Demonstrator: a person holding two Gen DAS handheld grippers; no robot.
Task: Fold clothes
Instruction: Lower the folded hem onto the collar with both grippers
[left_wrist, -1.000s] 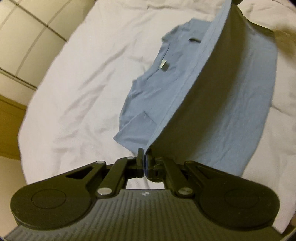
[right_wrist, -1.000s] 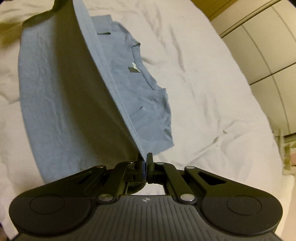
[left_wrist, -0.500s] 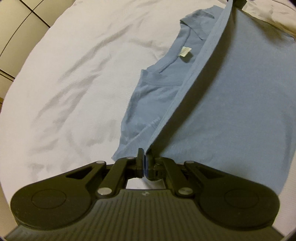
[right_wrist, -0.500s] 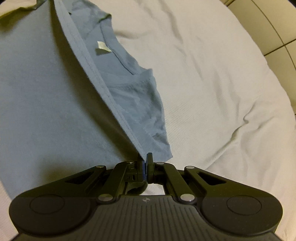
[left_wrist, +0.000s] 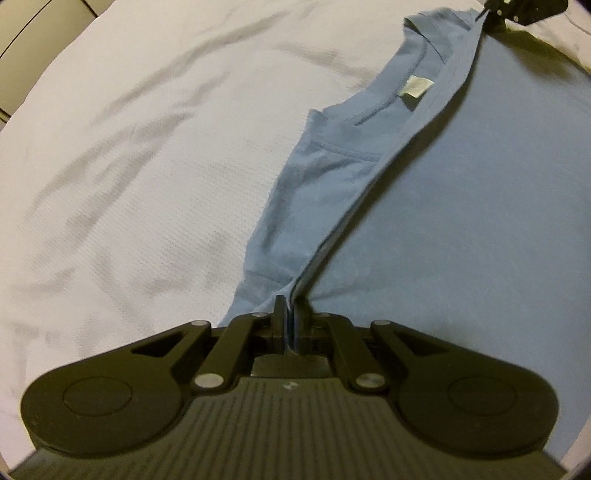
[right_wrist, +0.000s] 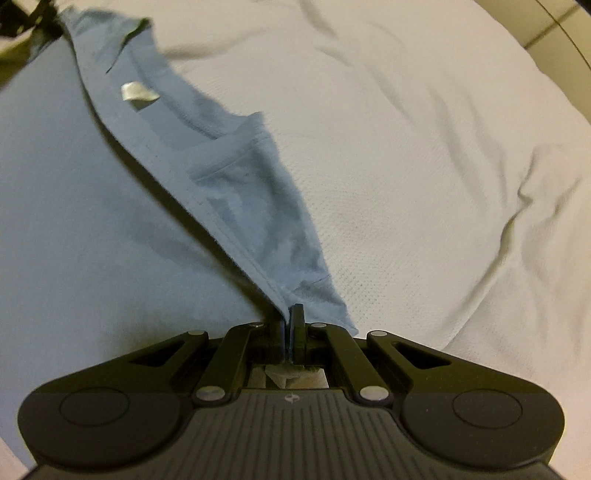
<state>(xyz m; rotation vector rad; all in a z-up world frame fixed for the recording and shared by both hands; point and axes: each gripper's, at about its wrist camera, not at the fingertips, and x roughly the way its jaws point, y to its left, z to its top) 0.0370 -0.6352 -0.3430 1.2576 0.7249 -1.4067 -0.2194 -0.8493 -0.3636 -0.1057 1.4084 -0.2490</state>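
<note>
One blue T-shirt (left_wrist: 480, 192) lies on one white bedsheet (left_wrist: 147, 166), and two grippers are at work on it. One pale label (left_wrist: 415, 86) shows inside the neckline (left_wrist: 373, 112), near the hem edge (left_wrist: 373, 177) that runs taut between the two grippers. The left gripper (left_wrist: 289, 306) has its jaws pressed together with only a thin fold of blue cloth between them, pinching one end of that hem edge. The right gripper (right_wrist: 289, 314) is likewise closed down on the fabric, clamping the other end; in the left wrist view it appears as a small dark shape at the top right corner (left_wrist: 517, 11), right where the stretched edge ends. The shirt's body spreads flat across the sheet on the inner side of the taut edge, while the collar and shoulder area lies beyond it on the outer side, so the lifted hem sits just over the neck region. The sheet is rumpled, with several soft creases (right_wrist: 461, 147). Pale wall panels (left_wrist: 37, 22) show past the bed.
</note>
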